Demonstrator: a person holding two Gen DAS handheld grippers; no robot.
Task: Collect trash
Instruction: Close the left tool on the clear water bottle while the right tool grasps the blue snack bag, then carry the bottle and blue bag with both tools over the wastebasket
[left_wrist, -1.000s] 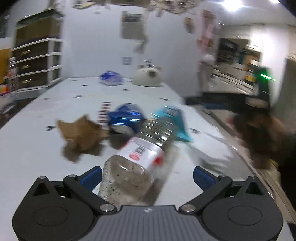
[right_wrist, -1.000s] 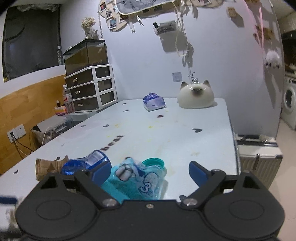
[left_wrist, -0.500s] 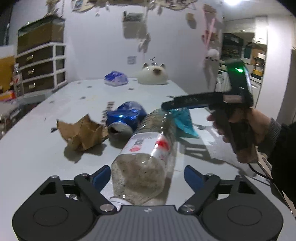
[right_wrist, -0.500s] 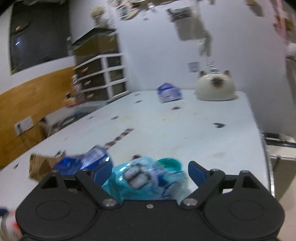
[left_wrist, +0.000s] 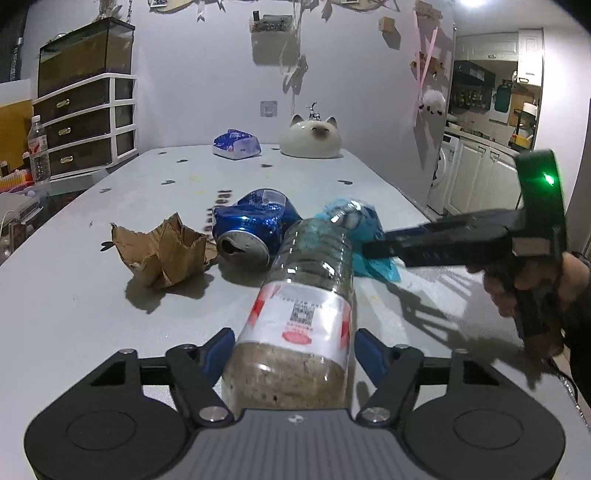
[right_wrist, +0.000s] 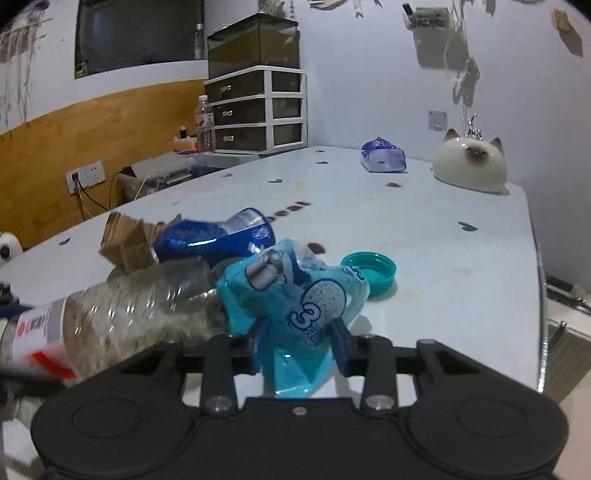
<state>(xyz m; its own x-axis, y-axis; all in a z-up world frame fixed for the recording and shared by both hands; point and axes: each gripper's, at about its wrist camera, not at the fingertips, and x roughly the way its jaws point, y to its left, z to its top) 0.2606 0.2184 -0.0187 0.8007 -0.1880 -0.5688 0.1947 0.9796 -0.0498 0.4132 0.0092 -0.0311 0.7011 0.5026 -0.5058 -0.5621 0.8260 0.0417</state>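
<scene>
1. Left wrist view shows the left gripper (left_wrist: 295, 354) with its jaws partly open and a clear plastic bottle (left_wrist: 306, 317) lying between them. The jaws have just been closing on it. The blue pads sit right at the bottle's sides, but I cannot tell if they press yet.
2. The bottle lies on its side on the white table (left_wrist: 74, 314). It looks dirty inside, has a white and red label, and its neck points away from the gripper.
3. Right wrist view shows the right gripper (right_wrist: 301, 350) with its jaws nearly together. They have just been closing, and they pinch the near tail of a crinkly blue wrapper (right_wrist: 295, 306).
4. The wrapper looks thin and floppy. It touches the bottle's neck, just left of the right gripper.
5. Just past the wrapper, a little to the right, a teal bottle cap (right_wrist: 369, 271) lies open side up.
6. Farther off and to the left, a squashed blue can (right_wrist: 214, 240) lies on its side, with a torn brown cardboard scrap (right_wrist: 125, 240) beside it.
7. I think the job is only starting. Two pieces are being picked up, nothing looks put away yet, and no bin shows. The cap, can and cardboard are left.
</scene>
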